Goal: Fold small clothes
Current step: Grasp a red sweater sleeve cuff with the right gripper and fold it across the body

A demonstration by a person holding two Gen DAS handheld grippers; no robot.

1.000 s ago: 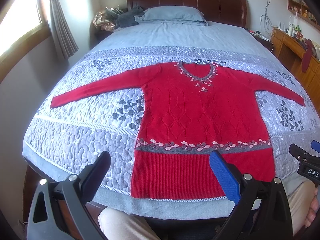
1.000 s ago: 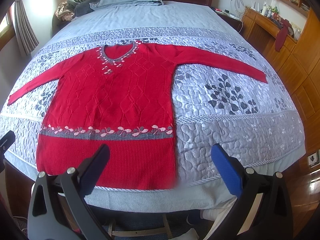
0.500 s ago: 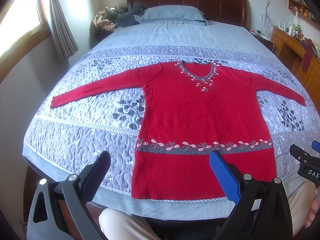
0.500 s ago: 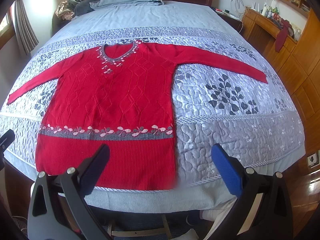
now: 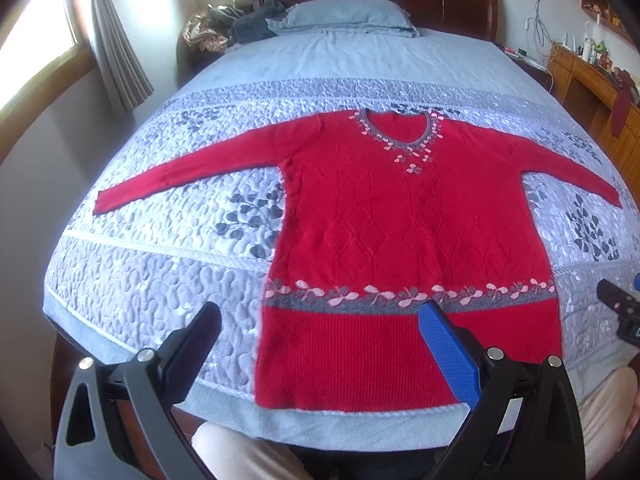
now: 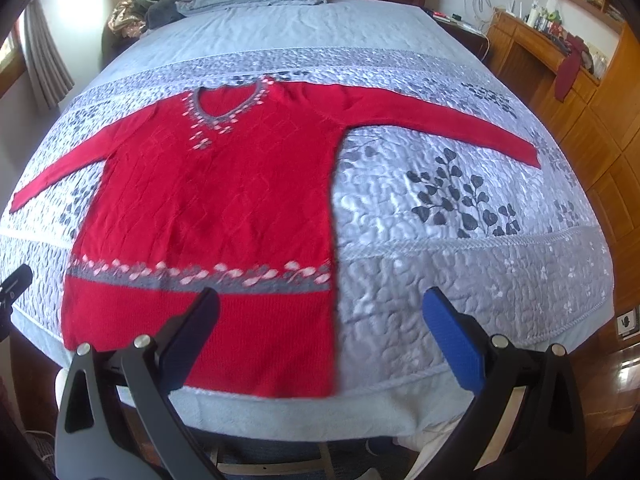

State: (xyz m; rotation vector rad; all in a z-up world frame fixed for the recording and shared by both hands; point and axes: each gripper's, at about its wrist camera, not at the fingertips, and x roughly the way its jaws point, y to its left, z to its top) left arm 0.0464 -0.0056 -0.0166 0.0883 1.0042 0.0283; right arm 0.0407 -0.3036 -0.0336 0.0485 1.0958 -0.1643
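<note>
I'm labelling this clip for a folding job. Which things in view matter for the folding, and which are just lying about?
Part of the job:
red sweater, spread flat on the bed
left gripper, open
right gripper, open
quilt beneath the sweater

Just lying about:
pillow
heap of clothes beside the pillow
curtain
wooden shelf with bottles
</note>
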